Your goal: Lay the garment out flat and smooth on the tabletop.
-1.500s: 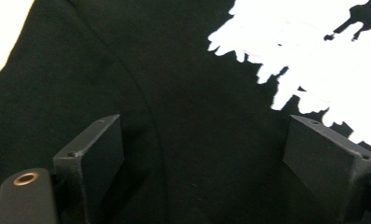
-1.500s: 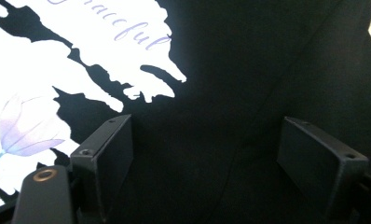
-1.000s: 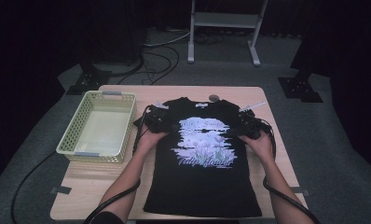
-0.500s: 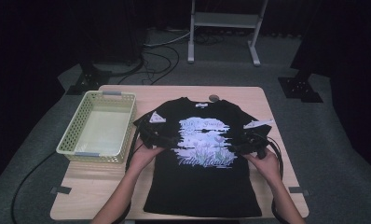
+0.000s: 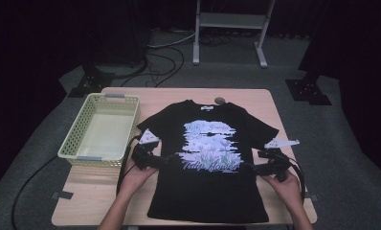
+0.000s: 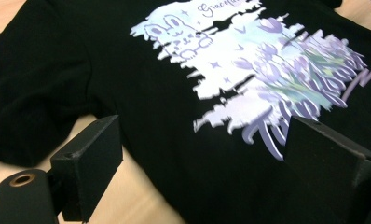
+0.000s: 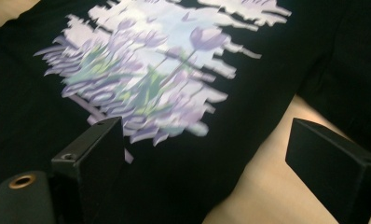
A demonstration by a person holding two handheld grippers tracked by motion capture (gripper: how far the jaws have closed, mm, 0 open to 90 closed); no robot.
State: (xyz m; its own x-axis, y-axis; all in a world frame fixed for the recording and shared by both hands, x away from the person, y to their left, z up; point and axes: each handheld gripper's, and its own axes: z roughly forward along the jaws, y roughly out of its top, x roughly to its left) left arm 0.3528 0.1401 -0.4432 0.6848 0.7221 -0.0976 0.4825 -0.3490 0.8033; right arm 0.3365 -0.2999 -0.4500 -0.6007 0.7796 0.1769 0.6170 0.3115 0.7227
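— What's the T-shirt (image 5: 205,177) like?
— Black matt cloth, smooth pastel print.
— And the rest?
— Pale smooth wooden table (image 5: 255,98), perforated yellow plastic basket (image 5: 78,134), matt black jaws.

Grey carpet floor (image 5: 351,158), dark surroundings, white metal stand (image 5: 229,21), loose cables (image 5: 167,57) behind.

A black T-shirt (image 5: 205,191) is spread flat, front side up, in the middle of the high view, reaching down to the lower edge of the frame. The collar is turned to the top of the frame, and the short sleeves are laid out to the left and right. A pale print (image 5: 210,143) of purple tulips, a small rabbit and curly lettering is seen on the chest.
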